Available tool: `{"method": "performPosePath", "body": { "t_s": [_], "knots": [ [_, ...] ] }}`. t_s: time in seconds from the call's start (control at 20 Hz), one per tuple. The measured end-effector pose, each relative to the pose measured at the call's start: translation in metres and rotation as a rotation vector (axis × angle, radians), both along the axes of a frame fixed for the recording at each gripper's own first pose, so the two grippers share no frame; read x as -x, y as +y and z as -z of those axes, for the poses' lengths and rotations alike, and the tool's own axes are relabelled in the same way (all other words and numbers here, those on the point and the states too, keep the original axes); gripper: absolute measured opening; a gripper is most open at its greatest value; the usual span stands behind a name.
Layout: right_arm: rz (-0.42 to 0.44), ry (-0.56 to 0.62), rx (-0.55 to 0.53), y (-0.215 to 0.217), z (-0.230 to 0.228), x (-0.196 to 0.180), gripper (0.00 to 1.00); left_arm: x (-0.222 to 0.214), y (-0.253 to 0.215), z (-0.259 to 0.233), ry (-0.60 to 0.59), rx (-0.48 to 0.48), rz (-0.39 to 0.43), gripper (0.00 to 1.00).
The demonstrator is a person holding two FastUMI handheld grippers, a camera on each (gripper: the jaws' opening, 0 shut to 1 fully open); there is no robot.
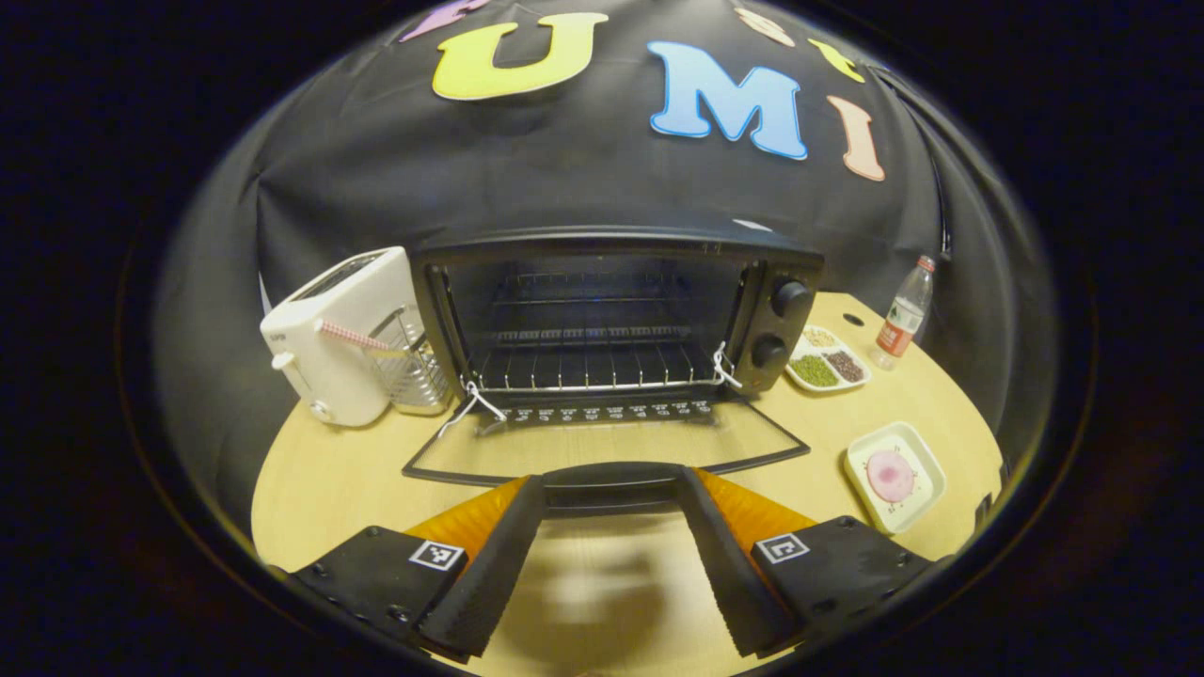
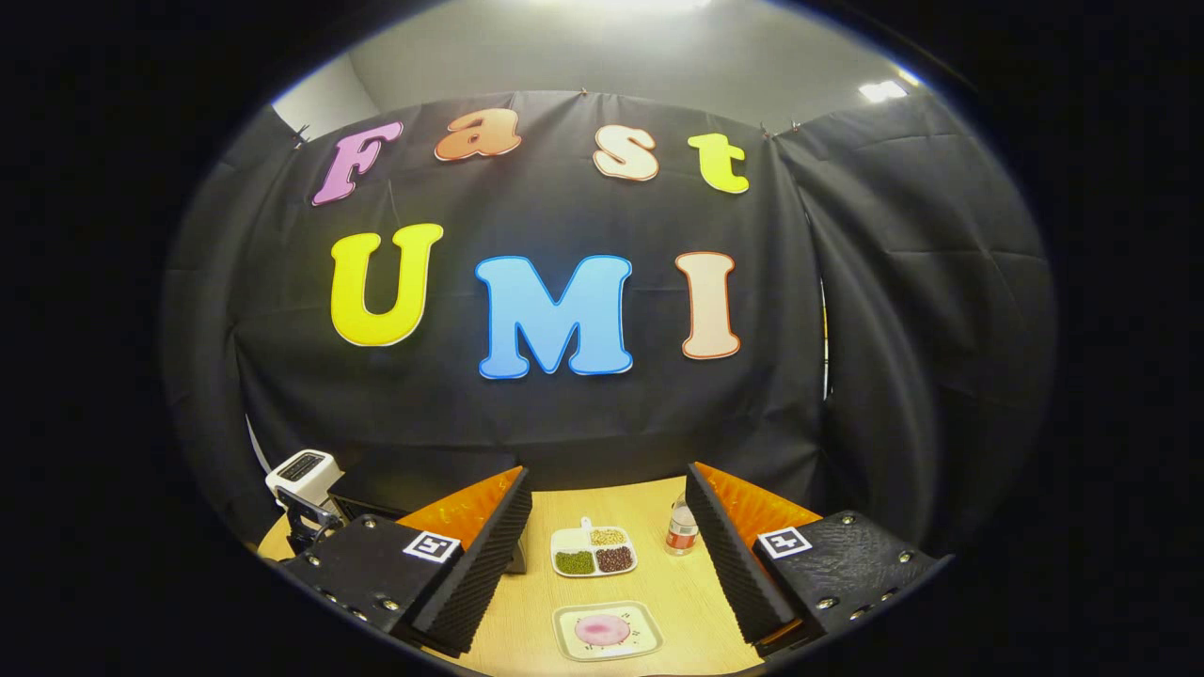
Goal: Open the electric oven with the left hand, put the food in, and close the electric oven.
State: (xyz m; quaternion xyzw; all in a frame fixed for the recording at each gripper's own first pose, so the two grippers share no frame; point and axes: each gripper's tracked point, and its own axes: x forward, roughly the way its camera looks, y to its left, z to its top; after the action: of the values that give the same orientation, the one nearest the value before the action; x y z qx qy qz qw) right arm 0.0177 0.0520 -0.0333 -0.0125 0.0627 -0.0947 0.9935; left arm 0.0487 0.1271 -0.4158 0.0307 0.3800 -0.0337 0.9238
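The black electric oven [image 1: 611, 310] stands at the back of the table with its glass door [image 1: 611, 442] folded down flat and the wire rack inside bare. My left gripper [image 1: 611, 481] is open, and the door's handle [image 1: 611, 496] lies between its fingertips; I cannot tell whether they touch it. The food, a pink round piece on a white square plate [image 1: 894, 475], sits to the right of the door. My right gripper [image 2: 607, 475] hovers open and holds nothing above that plate [image 2: 604, 630], which lies low between its fingers.
A white toaster [image 1: 339, 338] and a wire holder [image 1: 414, 362] stand left of the oven. A divided dish of beans [image 1: 826, 362] [image 2: 593, 552] and a small bottle [image 1: 903, 315] [image 2: 681, 528] sit to its right. The wooden table [image 1: 329, 480] ends just past the plate.
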Motion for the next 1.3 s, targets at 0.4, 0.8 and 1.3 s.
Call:
{"method": "performPosePath", "body": {
  "t_s": [0.4,0.8,1.3],
  "knots": [
    [-0.056,0.159,-0.088,0.001,0.047,-0.003,0.99,-0.022,0.002,-0.101,-0.208,0.045,0.003,0.97],
    [-0.158,0.477,-0.266,-0.039,0.143,-0.026,1.0,-0.034,-0.007,-0.265,-0.516,0.1,-0.05,0.96],
    [-0.174,0.977,-0.386,-0.093,0.293,-0.025,0.98,-0.006,-0.02,-0.321,-0.613,0.058,-0.122,1.0]
  ]
}}
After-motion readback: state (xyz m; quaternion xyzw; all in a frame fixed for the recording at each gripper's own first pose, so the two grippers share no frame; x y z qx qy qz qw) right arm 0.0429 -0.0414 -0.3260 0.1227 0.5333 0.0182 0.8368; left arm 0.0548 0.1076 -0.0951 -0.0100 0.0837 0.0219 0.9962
